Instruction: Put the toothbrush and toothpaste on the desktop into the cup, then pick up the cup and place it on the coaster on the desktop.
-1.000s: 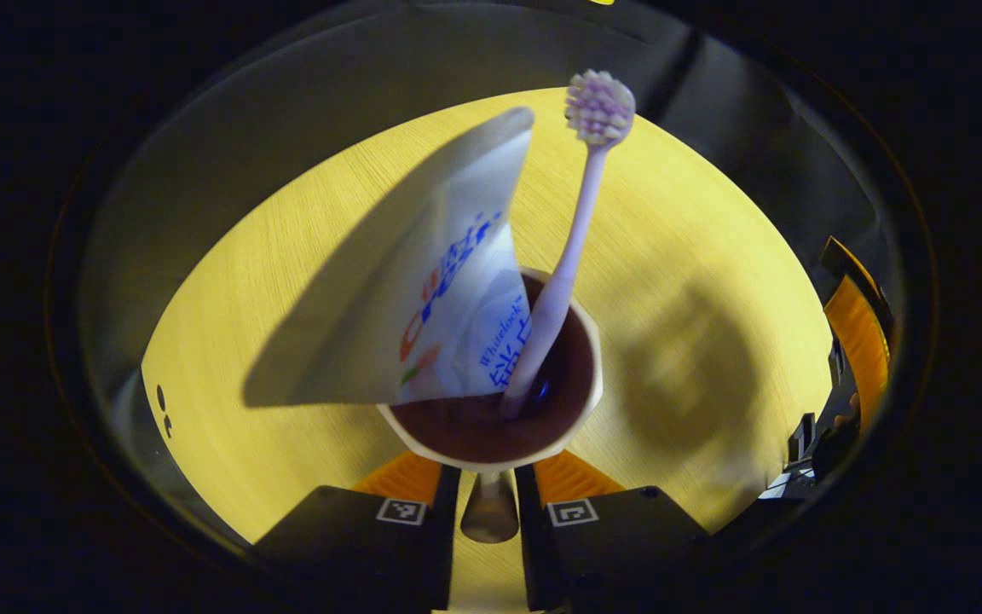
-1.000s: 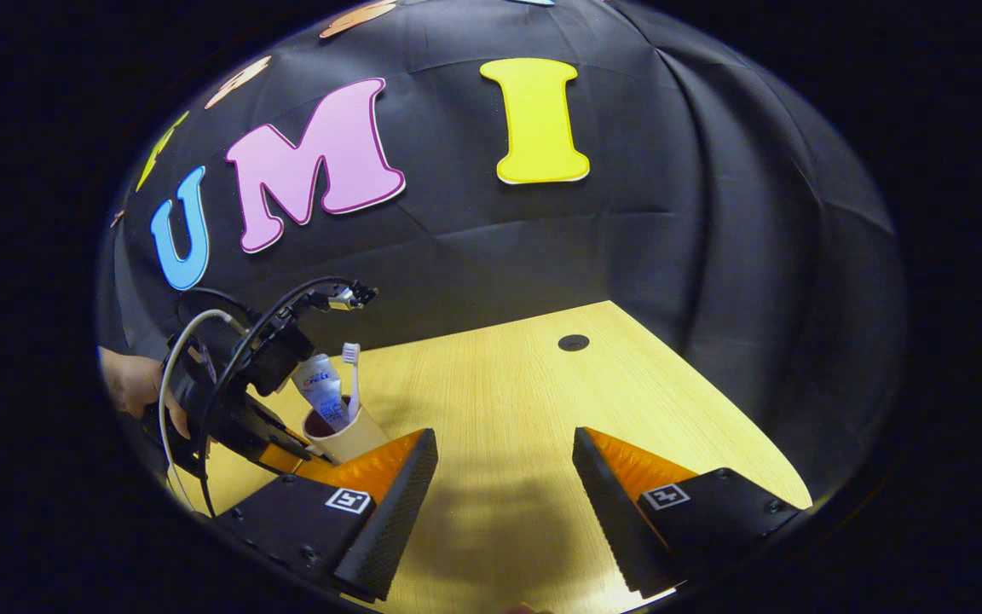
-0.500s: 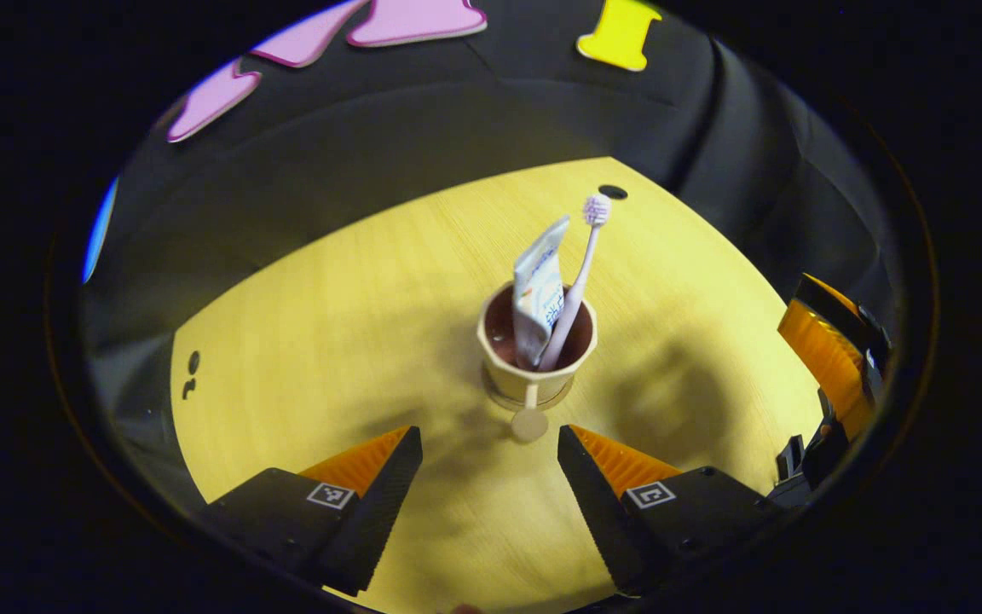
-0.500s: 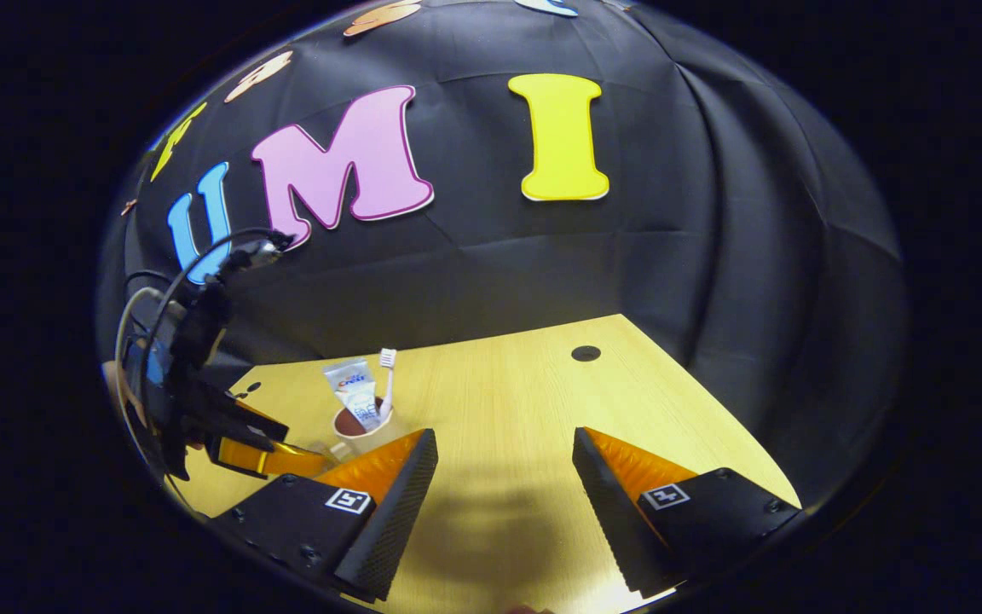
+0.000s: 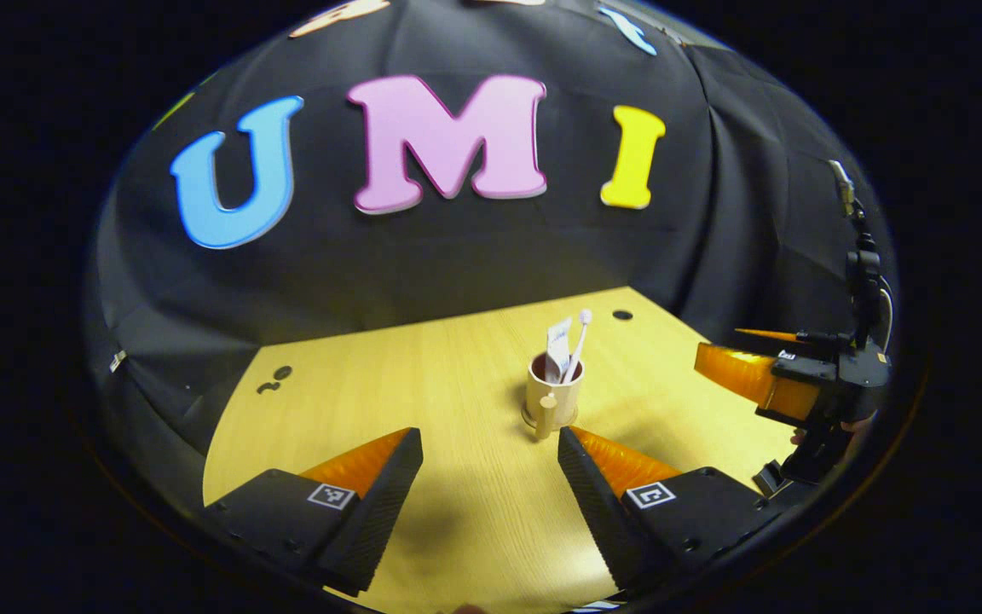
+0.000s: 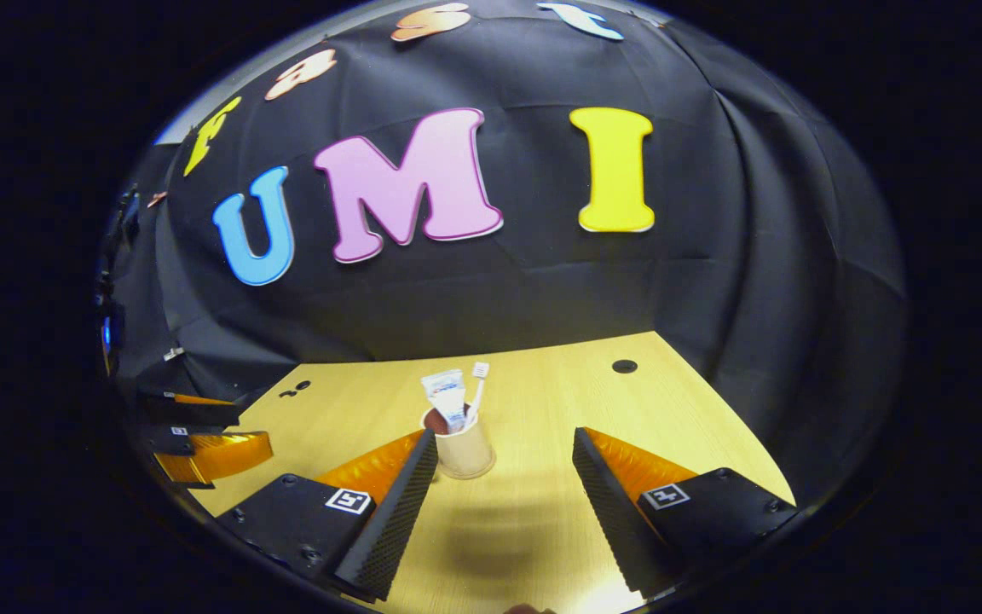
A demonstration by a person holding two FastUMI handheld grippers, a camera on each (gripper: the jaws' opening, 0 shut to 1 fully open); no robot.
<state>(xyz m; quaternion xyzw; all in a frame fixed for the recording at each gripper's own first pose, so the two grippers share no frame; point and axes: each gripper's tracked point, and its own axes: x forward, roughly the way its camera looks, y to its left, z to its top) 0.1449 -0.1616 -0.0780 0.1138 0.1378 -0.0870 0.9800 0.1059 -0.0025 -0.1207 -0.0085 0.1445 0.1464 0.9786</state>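
Yellow worktop (image 5: pixel 423 384) carries the light, tippy cup (image 5: pixel 552 394) with toothbrush (image 5: pixel 577 339) and toothpaste (image 5: pixel 557 348); both jaws spread; grasp its handle.

This is a staged recording booth, not a lived-in room. A black cloth wall (image 5: pixel 457 256), creased and draped, closes in the back and sides of a pale wood-grain tabletop (image 5: pixel 423 375) with a round cable hole (image 6: pixel 624 366) near its far corner. The only household things are a cup (image 6: pixel 464 448) with a toothbrush (image 6: pixel 478 385) and toothpaste (image 6: pixel 447 396), set out like props under bright light.
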